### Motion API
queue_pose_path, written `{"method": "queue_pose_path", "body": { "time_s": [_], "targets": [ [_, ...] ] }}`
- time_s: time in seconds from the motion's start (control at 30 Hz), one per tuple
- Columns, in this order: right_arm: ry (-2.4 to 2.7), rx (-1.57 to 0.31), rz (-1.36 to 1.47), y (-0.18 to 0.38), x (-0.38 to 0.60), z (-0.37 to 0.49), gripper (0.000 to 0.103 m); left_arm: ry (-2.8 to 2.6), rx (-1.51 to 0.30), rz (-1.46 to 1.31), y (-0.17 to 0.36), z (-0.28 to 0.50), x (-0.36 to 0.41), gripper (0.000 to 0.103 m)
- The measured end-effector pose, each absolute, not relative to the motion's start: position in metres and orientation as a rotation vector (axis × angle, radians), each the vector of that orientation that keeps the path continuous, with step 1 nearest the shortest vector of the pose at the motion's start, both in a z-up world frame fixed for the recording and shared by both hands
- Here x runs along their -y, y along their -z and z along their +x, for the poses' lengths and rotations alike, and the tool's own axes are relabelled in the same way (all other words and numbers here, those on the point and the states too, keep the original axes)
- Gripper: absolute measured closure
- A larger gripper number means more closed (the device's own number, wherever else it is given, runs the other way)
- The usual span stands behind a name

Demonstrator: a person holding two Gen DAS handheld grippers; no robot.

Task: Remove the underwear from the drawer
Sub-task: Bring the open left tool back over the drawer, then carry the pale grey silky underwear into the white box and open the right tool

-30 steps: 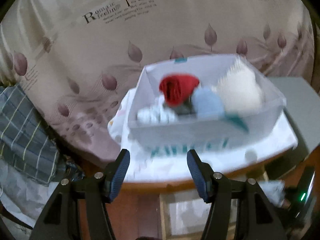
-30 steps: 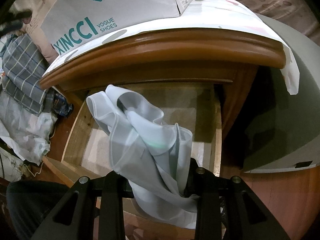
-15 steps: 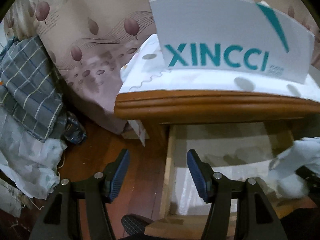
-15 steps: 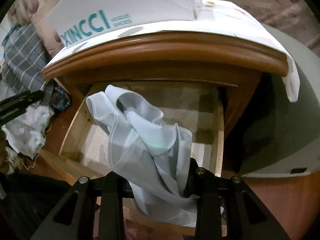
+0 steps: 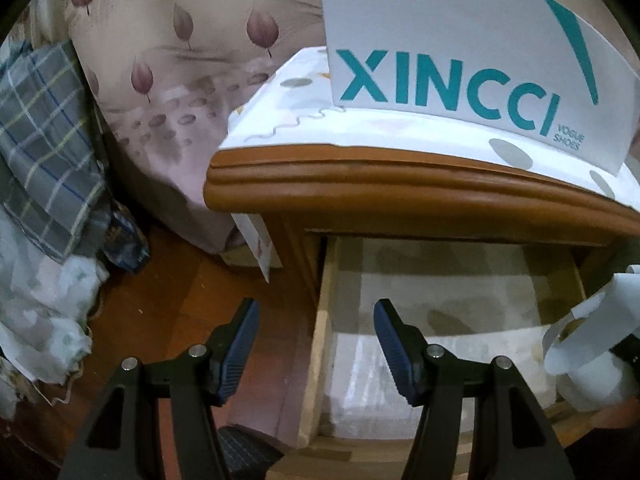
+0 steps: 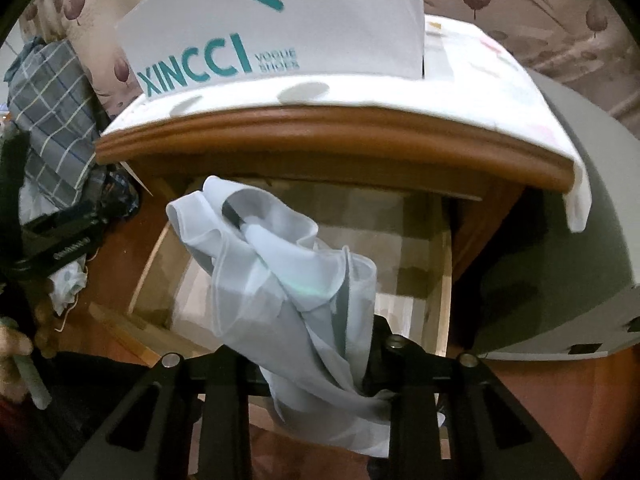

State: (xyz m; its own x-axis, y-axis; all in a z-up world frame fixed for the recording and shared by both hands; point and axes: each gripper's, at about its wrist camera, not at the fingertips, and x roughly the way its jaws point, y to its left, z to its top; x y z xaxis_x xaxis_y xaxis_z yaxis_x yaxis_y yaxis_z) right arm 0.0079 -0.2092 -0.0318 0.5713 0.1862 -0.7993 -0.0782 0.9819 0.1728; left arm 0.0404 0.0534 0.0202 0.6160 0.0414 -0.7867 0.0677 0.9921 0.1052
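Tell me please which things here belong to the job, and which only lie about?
Belong to the job:
- pale underwear, clamped in the right gripper
- open wooden drawer
- left gripper, open and holding nothing

Only lying about:
- XINCCI shoe box
- plaid cloth
- leaf-print bedsheet

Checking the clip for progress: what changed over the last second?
The left tongs dropped from facing the shoe box's contents to the open drawer, still empty-jawed. The right tongs kept gripping the pale underwear above the drawer.
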Motion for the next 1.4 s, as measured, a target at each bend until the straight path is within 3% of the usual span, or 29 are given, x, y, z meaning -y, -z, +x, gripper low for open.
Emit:
{"method": "queue_pose_path", "body": {
  "time_s": [0.4,1.0,1.4],
  "targets": [
    [-0.164,-0.88,0.103,-0.046,0.202,-0.001,0.079,0.008,-0.917,0.103,-0.022,0.04,-0.06,0.042],
    [-0.164,-0.641,0.025,-0.233,0.192,0.063,0.079,-0.012,-0.904,0.06,-0.03,0.039,-0.067,0.042],
    [-0.12,-0.701,0.005,-0.235,0.164,0.18,0.079,-0.028,-0.927,-0.003,-0.03,0.044,-0.082,0.042]
  ]
}}
